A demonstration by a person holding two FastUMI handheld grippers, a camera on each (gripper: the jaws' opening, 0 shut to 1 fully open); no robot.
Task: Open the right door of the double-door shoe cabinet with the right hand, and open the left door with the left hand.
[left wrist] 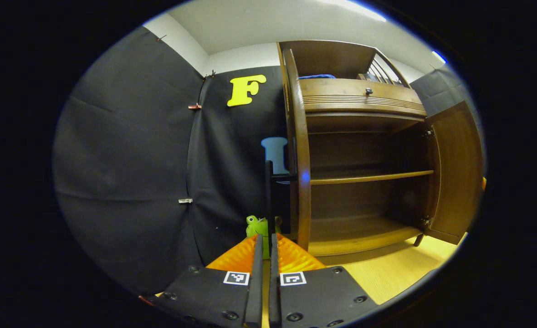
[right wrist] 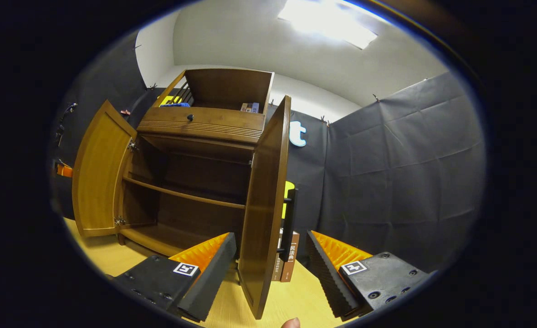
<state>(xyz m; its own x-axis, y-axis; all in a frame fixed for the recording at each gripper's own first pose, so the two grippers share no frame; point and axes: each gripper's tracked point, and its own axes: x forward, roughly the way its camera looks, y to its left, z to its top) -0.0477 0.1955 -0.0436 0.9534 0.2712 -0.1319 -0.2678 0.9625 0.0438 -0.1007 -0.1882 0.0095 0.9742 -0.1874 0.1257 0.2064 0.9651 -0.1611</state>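
The wooden shoe cabinet [left wrist: 364,177] [right wrist: 191,196] stands with both doors swung out and its shelves bare. In the left gripper view the left door [left wrist: 301,150] shows edge-on. Its thin black handle [left wrist: 268,191] runs down between the fingers of my left gripper [left wrist: 267,237], which is shut on it. The right door [left wrist: 455,168] hangs open at the far right. In the right gripper view the right door [right wrist: 263,200] stands edge-on between the wide-apart fingers of my right gripper [right wrist: 270,239], which is open. The door's black handle [right wrist: 290,223] sits just right of the panel. The left door [right wrist: 97,173] is open at the left.
A drawer with a dark knob [left wrist: 368,91] [right wrist: 189,117] tops the cabinet, with an open shelf above it. A green toy [left wrist: 254,225] sits by the wall behind the left door. Books [right wrist: 286,264] stand behind the right door. The floor [right wrist: 232,310] is light wood.
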